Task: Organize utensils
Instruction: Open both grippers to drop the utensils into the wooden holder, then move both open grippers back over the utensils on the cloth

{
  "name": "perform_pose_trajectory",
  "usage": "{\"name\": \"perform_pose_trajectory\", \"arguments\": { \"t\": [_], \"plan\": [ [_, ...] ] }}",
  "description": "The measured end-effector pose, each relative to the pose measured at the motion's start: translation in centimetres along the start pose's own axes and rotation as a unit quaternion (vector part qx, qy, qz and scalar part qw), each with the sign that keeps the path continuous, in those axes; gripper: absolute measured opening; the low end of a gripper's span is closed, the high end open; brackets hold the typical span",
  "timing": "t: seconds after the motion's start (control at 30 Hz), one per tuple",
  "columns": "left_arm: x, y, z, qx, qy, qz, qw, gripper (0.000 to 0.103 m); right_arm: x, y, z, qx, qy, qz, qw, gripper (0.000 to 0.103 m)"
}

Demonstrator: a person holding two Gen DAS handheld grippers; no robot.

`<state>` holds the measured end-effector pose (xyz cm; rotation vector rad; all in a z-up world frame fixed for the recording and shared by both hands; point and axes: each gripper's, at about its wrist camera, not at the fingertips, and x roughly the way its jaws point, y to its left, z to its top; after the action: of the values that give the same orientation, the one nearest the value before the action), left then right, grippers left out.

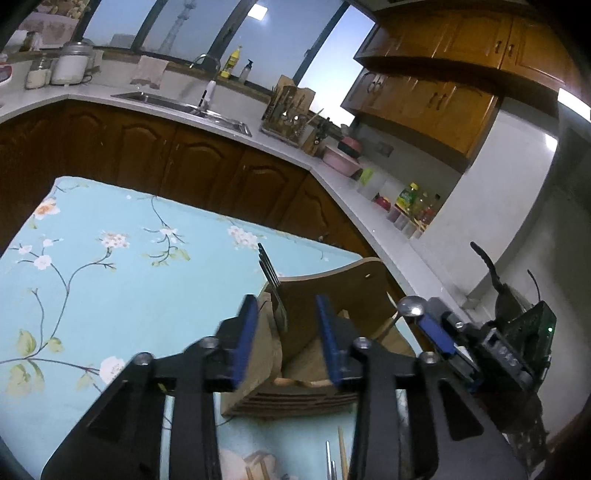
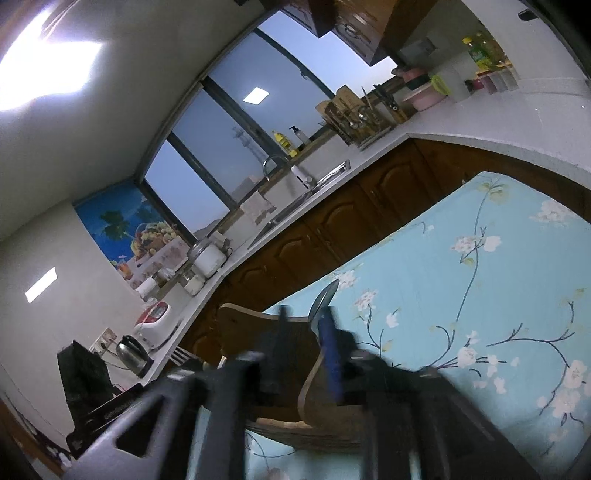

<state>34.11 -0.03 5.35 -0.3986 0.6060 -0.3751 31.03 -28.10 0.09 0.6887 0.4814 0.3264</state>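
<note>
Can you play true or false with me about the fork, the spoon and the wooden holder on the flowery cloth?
1. The fork stands in the wooden holder with its prongs up. True.
2. The holder sits in the sink. False: it stands on the blue flowery cloth.
3. The left gripper is squeezing the fork. False: its pads are apart, not pressing it.
4. A spoon sticks up from the holder too. True.

Pretty dim kitchen, dusk-blue light through the big dark-framed window [image 1: 177, 33]. Ceiling light glares top-left in the right view; near parts smeared, fisheye edges bent.
</note>
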Motion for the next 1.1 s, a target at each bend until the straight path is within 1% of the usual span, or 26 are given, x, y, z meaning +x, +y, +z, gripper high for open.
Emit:
{"name": "perform_pose_trajectory", "arguments": {
  "t": [0.03,0.07,0.13,0.17,0.2,0.23,0.3,0.33,0.43,0.47,0.57,0.67,0.83,0.93,1.1],
  "plan": [
    [-0.3,-0.1,-0.1,-0.001,-0.002,0.001,1.0,0.042,-0.3,0.0,0.0,0.001,-0.004,0.003,1.0,0.045],
    [-0.7,-0.1,-0.1,-0.003,-0.004,0.0,1.0,0.044,-0.6,0.2,0.1,0.002,-0.008,0.004,1.0,0.049],
    [-1.7,-0.1,-0.3,-0.008,-0.007,-0.001,0.9999,0.055,-1.6,0.4,0.2,0.004,-0.017,0.004,1.0,0.056],
    [-2.1,-0.2,-0.4,-0.01,-0.01,0.0,0.9999,0.057,-2.2,0.5,0.3,0.007,-0.02,0.005,1.0,0.065],
    [-2.7,-0.2,-0.5,-0.012,-0.014,0.001,0.9998,0.064,-2.6,0.6,0.3,0.009,-0.023,0.007,1.0,0.071],
    [-3.3,-0.2,-0.7,-0.016,-0.019,0.003,0.9997,0.071,-3.2,0.7,0.3,0.01,-0.028,0.01,1.0,0.073],
    [-4.8,-0.1,-1.3,-0.024,-0.029,0.007,0.9993,0.077,-4.4,1.2,0.2,0.005,-0.037,0.01,0.999,0.083],
    [-5.4,-0.1,-1.6,-0.027,-0.031,0.011,0.9991,0.081,-5.2,1.5,0.1,-0.001,-0.041,0.01,0.999,0.085],
    [-7.0,0.0,-2.5,-0.033,-0.031,0.017,0.9988,0.084,-7.0,2.6,-0.4,-0.02,-0.047,0.01,0.999,0.093],
    [-7.9,0.0,-3.1,-0.035,-0.03,0.018,0.9987,0.084,-7.6,2.9,-0.6,-0.025,-0.046,0.008,0.999,0.097],
    [-9.9,0.1,-4.7,-0.038,-0.032,0.028,0.9984,0.086,-9.3,3.8,-1.5,-0.041,-0.04,0.008,0.998,0.098],
    [-11.7,0.1,-6.7,-0.039,-0.028,0.035,0.9982,0.087,-11.3,4.6,-3.1,-0.069,-0.037,-0.007,0.997,0.101],
    [-14.2,0.3,-9.9,-0.044,-0.017,0.045,0.9979,0.087,-14.4,5.1,-6.1,-0.105,-0.031,-0.031,0.993,0.101],
    [-15.2,0.2,-11.4,-0.042,-0.016,0.054,0.9975,0.087,-15.8,5.1,-7.8,-0.121,-0.026,-0.045,0.991,0.101],
    [-16.3,-0.3,-13.7,-0.022,-0.009,0.068,0.9974,0.087,-17.4,4.9,-10.6,-0.145,-0.003,-0.075,0.987,0.101]
  ]
}}
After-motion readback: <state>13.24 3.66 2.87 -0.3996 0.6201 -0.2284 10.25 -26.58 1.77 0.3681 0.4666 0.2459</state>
